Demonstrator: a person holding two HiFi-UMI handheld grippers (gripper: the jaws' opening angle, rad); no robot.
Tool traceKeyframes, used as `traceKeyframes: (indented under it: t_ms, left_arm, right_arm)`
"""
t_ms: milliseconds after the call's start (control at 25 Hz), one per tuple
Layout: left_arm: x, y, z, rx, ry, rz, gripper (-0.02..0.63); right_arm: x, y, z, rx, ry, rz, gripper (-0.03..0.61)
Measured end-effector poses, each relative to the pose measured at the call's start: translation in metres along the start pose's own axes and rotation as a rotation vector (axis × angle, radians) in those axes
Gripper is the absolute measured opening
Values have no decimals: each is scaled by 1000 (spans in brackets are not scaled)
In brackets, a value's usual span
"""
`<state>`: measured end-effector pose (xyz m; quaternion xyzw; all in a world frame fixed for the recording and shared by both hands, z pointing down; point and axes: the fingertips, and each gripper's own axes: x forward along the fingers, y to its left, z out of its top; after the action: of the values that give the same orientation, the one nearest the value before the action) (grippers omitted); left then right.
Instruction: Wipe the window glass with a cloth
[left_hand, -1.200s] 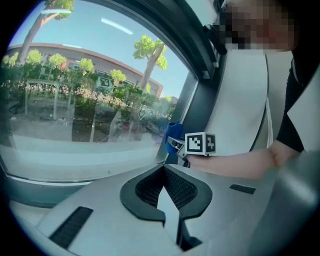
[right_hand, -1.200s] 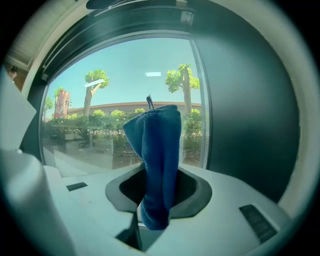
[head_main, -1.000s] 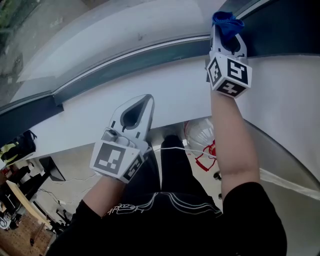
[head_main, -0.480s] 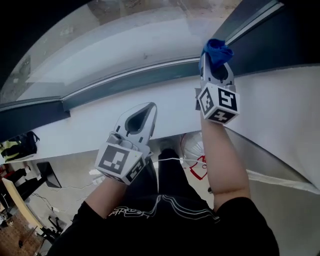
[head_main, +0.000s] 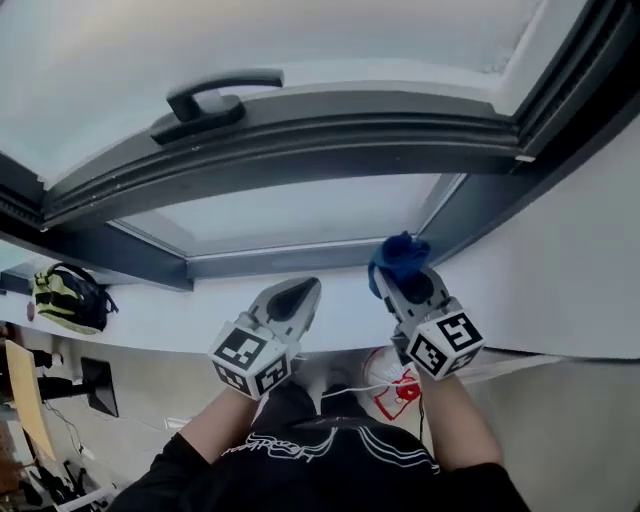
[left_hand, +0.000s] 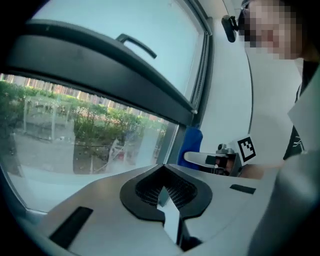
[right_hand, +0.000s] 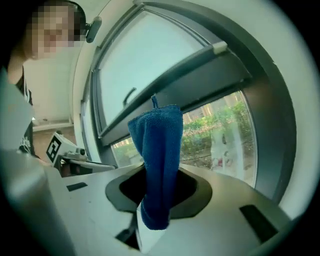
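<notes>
A folded blue cloth sticks out of my right gripper, whose jaws are shut on it. In the head view the blue cloth sits just below the lower pane of window glass, near the pane's right corner, at the right gripper. My left gripper is to the left over the white sill, shut with nothing in it. The left gripper view shows its closed jaws at the left gripper, with the window glass ahead and the blue cloth to the right.
A dark frame bar crosses between the lower pane and an upper sash with a black handle. A dark vertical frame post rises at the right. A yellow-black backpack lies on the floor at the left.
The view has tilted up, showing the frame bar and handle. Both grippers sit lower in the picture and closer together; the right one still holds the cloth near the pane's lower right corner.
</notes>
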<state>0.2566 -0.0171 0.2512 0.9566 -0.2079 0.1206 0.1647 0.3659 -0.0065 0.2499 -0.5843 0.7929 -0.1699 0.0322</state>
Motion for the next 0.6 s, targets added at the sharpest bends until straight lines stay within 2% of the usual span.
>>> traceKeyframes:
  t_ms: [200, 360, 520, 600]
  left_arm:
    - [-57, -30, 72, 106, -40, 13, 3]
    - [-93, -47, 139, 126, -111, -25, 3]
    - [-126, -65, 187, 202, -167, -17, 3]
    - [-142, -74, 203, 197, -198, -24, 3]
  right_arm:
    - [-30, 70, 81, -59, -14, 144, 94]
    - [-38, 113, 138, -79, -41, 258, 94]
    - [-48, 151, 172, -58, -42, 366, 94]
    - [-54, 168, 177, -81, -30, 387, 94]
